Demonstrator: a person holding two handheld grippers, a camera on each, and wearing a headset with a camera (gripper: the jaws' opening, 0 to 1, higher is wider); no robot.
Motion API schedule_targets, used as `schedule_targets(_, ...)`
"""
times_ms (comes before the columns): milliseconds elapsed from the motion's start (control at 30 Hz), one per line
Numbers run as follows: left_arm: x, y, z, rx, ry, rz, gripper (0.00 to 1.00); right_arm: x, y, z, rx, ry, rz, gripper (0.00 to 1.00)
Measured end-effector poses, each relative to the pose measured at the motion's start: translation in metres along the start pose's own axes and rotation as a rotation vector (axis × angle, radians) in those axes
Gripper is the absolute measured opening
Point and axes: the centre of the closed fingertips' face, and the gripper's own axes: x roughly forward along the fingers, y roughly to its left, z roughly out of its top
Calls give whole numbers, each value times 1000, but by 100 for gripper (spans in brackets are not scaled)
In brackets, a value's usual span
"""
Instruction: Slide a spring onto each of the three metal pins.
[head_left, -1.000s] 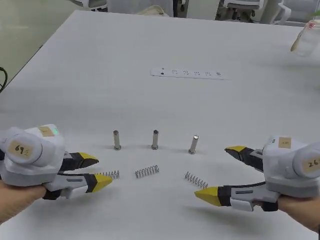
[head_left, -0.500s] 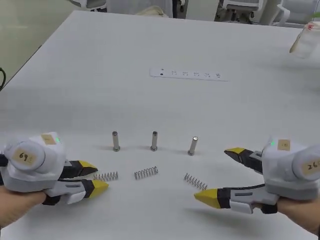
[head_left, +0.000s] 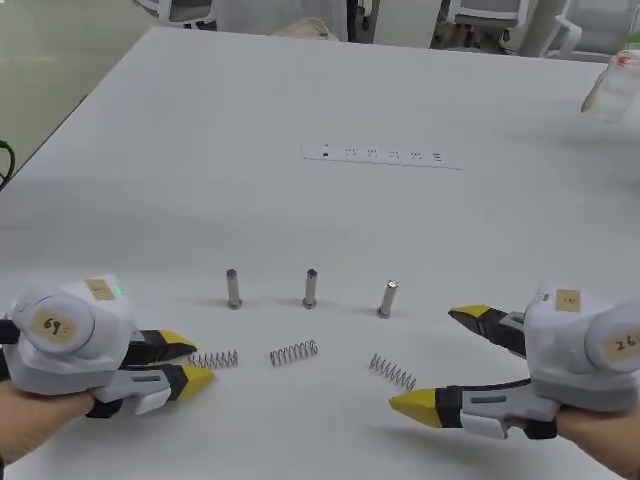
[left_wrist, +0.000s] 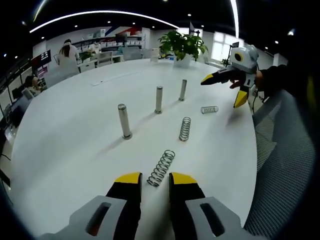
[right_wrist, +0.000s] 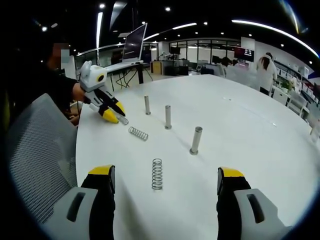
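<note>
Desk (head_left: 300, 90): one, white.
Claws: two. The left claw (head_left: 197, 362) is narrowly parted and empty, tips just beside the left spring (head_left: 213, 359). The right claw (head_left: 430, 358) is spread wide and empty, near the right spring (head_left: 392, 372).
Power strip (head_left: 381, 154): one, well beyond the pins.
Pins: three, upright in a row, all bare: left pin (head_left: 233, 288), middle pin (head_left: 310, 287), right pin (head_left: 388, 298).
Springs: three, lying flat before the pins, with the middle spring (head_left: 293, 352) between the others.
</note>
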Motion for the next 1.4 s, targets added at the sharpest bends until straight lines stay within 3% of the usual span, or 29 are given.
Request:
schedule_targets(667, 1, 2, 0, 54, -10, 20, 7, 0, 0, 0, 1, -1, -1, 83)
schedule_targets(1400, 0, 1, -1, 77, -9, 16, 5, 0, 0, 0, 0, -1, -1, 83)
